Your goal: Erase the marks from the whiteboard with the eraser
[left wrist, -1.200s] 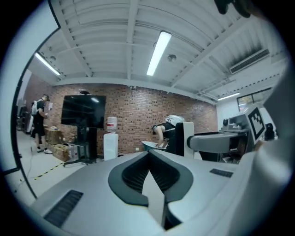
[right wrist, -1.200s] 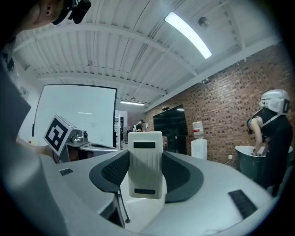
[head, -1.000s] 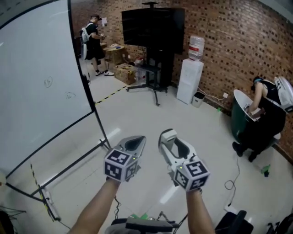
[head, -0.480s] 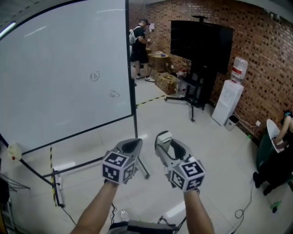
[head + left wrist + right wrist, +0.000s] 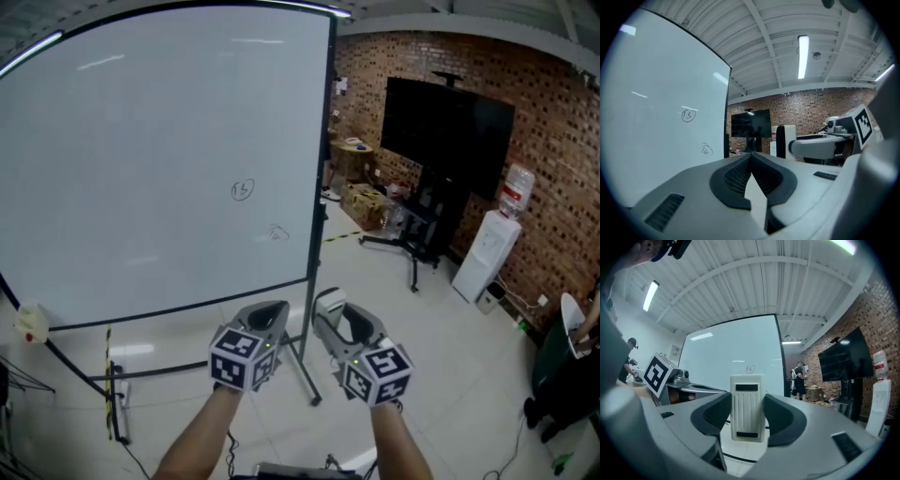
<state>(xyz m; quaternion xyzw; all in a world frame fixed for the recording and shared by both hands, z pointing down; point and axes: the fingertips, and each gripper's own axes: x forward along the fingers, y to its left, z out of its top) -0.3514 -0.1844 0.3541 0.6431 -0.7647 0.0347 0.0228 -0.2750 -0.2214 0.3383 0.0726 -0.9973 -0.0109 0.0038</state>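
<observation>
Here — two marks, one eraser, one whiteboard.

Head cam: high, tilted forward and down over left gripper and right gripper; whiteboard far left, TV far right. Left gripper cam: low, angled up along its jaws, whiteboard left, right gripper at right edge. Right gripper cam: similar tilt, whiteboard dead ahead. All three share whiteboard and TV.

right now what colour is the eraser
Off-white eraser with two dark bars; right gripper view shows it best.
</observation>
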